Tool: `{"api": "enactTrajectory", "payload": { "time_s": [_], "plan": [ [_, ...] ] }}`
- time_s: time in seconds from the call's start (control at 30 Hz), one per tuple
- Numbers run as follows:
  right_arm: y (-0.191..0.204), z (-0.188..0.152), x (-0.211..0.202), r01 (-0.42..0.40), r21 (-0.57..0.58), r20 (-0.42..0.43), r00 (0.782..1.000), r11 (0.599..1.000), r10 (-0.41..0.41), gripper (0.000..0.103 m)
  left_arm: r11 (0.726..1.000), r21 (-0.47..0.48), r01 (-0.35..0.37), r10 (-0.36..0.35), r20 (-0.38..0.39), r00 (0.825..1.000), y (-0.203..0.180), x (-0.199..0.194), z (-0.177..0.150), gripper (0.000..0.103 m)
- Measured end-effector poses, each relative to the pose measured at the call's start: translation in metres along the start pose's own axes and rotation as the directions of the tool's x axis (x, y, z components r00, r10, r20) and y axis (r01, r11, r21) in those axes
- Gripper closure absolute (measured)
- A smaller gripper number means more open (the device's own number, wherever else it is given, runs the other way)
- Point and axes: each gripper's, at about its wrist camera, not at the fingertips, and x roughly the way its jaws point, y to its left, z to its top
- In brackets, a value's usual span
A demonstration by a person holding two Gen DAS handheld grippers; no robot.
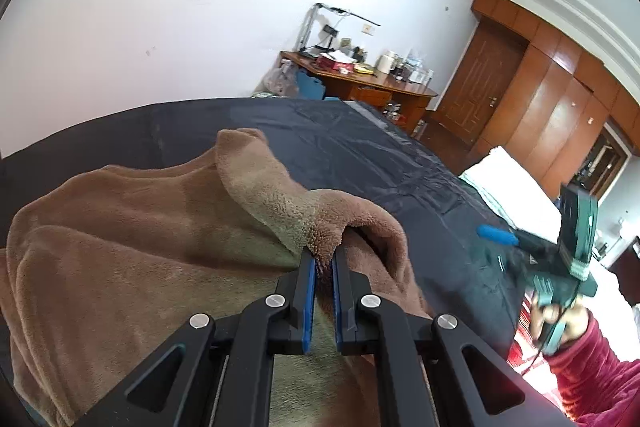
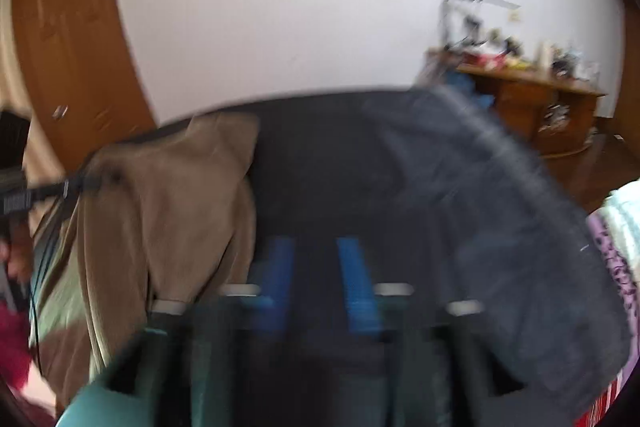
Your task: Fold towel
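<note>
A brown fleece towel (image 1: 132, 247) lies bunched on a bed covered by a dark sheet (image 1: 360, 155). My left gripper (image 1: 324, 259) is shut on a raised fold of the towel's edge, and fleece shows between its blue pads. In the blurred right wrist view, the right gripper (image 2: 316, 243) hovers over the dark sheet (image 2: 320, 167) with its blue pads (image 2: 280, 267) apart and nothing between them. There the towel (image 2: 168, 211) hangs to its left, pinched by the left gripper (image 2: 108, 181). In the left wrist view the teal right gripper (image 1: 494, 247) is off to the right, held by a hand in a red sleeve (image 1: 592, 367).
White bedding (image 1: 508, 183) lies at the bed's right side. Beyond the bed a cluttered wooden desk (image 1: 360, 79) stands against the white wall. A wooden door (image 1: 476, 83) and wardrobes (image 1: 560, 99) are at the right. Patterned fabric (image 2: 616, 247) borders the sheet.
</note>
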Motion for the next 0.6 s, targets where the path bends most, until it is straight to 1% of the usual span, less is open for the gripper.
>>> {"api": "enactTrajectory", "payload": {
  "time_s": [0.03, 0.13, 0.17, 0.2, 0.23, 0.27, 0.33, 0.4, 0.43, 0.5, 0.53, 0.57, 0.6],
  "plan": [
    [0.005, -0.007, 0.003, -0.028, -0.004, -0.005, 1.0, 1.0, 0.028, 0.009, 1.0, -0.005, -0.011, 0.011, -0.005, 1.0, 0.002, 0.0, -0.002, 0.095],
    [0.018, -0.02, 0.012, -0.138, 0.009, -0.052, 0.989, 0.99, 0.138, 0.011, 0.999, -0.015, -0.035, 0.034, -0.017, 0.999, 0.008, -0.002, -0.007, 0.095],
    [0.02, -0.021, 0.017, -0.17, 0.019, -0.067, 0.983, 0.985, 0.171, 0.014, 0.999, -0.017, -0.038, 0.038, -0.016, 0.999, 0.009, -0.003, -0.01, 0.095],
    [0.022, -0.022, 0.025, -0.203, 0.03, -0.09, 0.975, 0.979, 0.205, 0.019, 0.999, -0.022, -0.041, 0.041, -0.014, 0.999, 0.011, -0.006, -0.011, 0.095],
    [0.024, -0.023, 0.032, -0.235, 0.042, -0.112, 0.965, 0.971, 0.238, 0.031, 0.999, -0.03, -0.042, 0.041, -0.009, 0.999, 0.014, -0.008, -0.012, 0.095],
    [0.026, -0.025, 0.036, -0.265, 0.057, -0.136, 0.953, 0.963, 0.27, 0.04, 0.998, -0.037, -0.042, 0.042, -0.005, 0.999, 0.017, -0.011, -0.013, 0.095],
    [0.033, -0.031, 0.05, -0.311, 0.089, -0.188, 0.928, 0.946, 0.322, 0.045, 0.998, -0.049, -0.045, 0.045, 0.003, 0.999, 0.022, -0.016, -0.015, 0.095],
    [0.034, -0.036, 0.065, -0.338, 0.12, -0.226, 0.906, 0.933, 0.357, 0.047, 0.997, -0.054, -0.05, 0.051, 0.005, 0.999, 0.026, -0.019, -0.017, 0.095],
    [0.036, -0.039, 0.069, -0.358, 0.142, -0.239, 0.892, 0.923, 0.383, 0.049, 0.997, -0.055, -0.053, 0.053, 0.005, 0.999, 0.027, -0.02, -0.018, 0.095],
    [0.04, -0.041, 0.075, -0.405, 0.172, -0.248, 0.864, 0.898, 0.438, 0.056, 0.997, -0.058, -0.056, 0.056, 0.004, 0.998, 0.029, -0.022, -0.019, 0.095],
    [0.043, -0.042, 0.075, -0.426, 0.177, -0.248, 0.853, 0.887, 0.459, 0.069, 0.997, -0.062, -0.053, 0.054, 0.005, 0.999, 0.03, -0.022, -0.019, 0.095],
    [0.047, -0.042, 0.075, -0.443, 0.173, -0.245, 0.846, 0.88, 0.474, 0.084, 0.996, -0.067, -0.051, 0.051, 0.007, 0.999, 0.03, -0.023, -0.019, 0.095],
    [0.049, -0.041, 0.074, -0.457, 0.167, -0.236, 0.842, 0.874, 0.485, 0.09, 0.996, -0.071, -0.046, 0.047, 0.01, 0.999, 0.031, -0.023, -0.018, 0.095]
  ]
}}
